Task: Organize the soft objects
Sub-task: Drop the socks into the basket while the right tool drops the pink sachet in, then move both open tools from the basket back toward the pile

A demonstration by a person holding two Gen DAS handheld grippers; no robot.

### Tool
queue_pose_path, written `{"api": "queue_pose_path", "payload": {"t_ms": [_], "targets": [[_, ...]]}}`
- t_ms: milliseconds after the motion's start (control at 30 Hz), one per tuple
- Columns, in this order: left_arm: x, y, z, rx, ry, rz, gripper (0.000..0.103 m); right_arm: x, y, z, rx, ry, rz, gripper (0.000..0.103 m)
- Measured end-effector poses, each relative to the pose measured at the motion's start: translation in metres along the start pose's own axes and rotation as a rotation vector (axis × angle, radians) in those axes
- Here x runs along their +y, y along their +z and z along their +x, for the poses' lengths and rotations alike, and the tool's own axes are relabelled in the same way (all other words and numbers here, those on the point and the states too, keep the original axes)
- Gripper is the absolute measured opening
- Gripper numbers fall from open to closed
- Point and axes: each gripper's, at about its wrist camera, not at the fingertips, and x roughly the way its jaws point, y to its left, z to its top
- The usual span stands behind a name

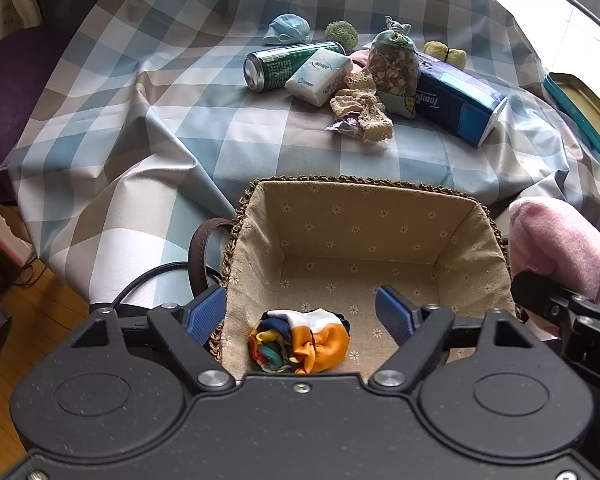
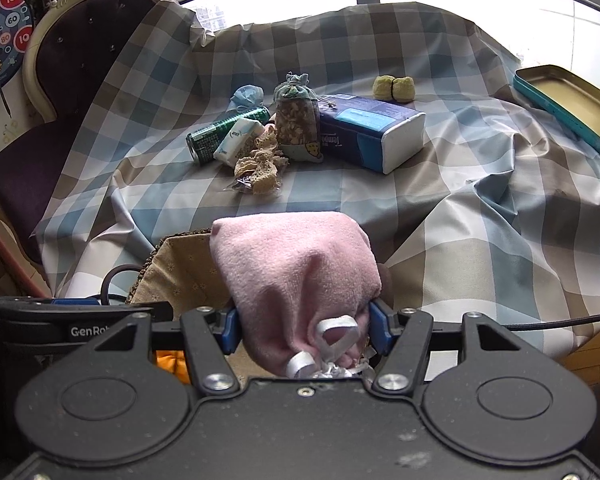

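Observation:
A fabric-lined wicker basket [image 1: 456, 236] sits at the table's near edge, with a multicoloured silk scrunchie [image 1: 300, 340] lying on its floor. My left gripper [image 1: 300, 312] is open and empty, its blue pads straddling the basket's near left part above the scrunchie. My right gripper [image 2: 304, 326] is shut on a pink fleece pouch [image 2: 296, 260] with white ribbon, held beside the basket's right rim [image 2: 180, 240]; the pouch also shows in the left wrist view [image 1: 556, 240]. Lace trim [image 1: 364, 108], a sachet bag [image 1: 392, 64], a blue face mask [image 1: 286, 28] and yellow and green soft pieces lie farther back.
On the checked tablecloth [image 1: 180, 120] lie a green can [image 1: 284, 64], a small tissue pack [image 1: 320, 76] and a large blue tissue pack [image 1: 456, 100]. A teal tin lid [image 2: 572, 104] sits far right. A purple chair [image 2: 60, 92] stands left. A dark strap [image 1: 200, 252] hangs beside the basket.

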Motion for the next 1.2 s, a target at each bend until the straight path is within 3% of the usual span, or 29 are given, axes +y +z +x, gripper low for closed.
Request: {"api": "queue_pose_path", "payload": {"t_ms": [1200], "targets": [[0.0032,0.0010,0.0018,0.006,0.005,-0.011,0.079,0.0037,0.0013,-0.0037,-0.025,0.008,-0.020,0.067]]}}
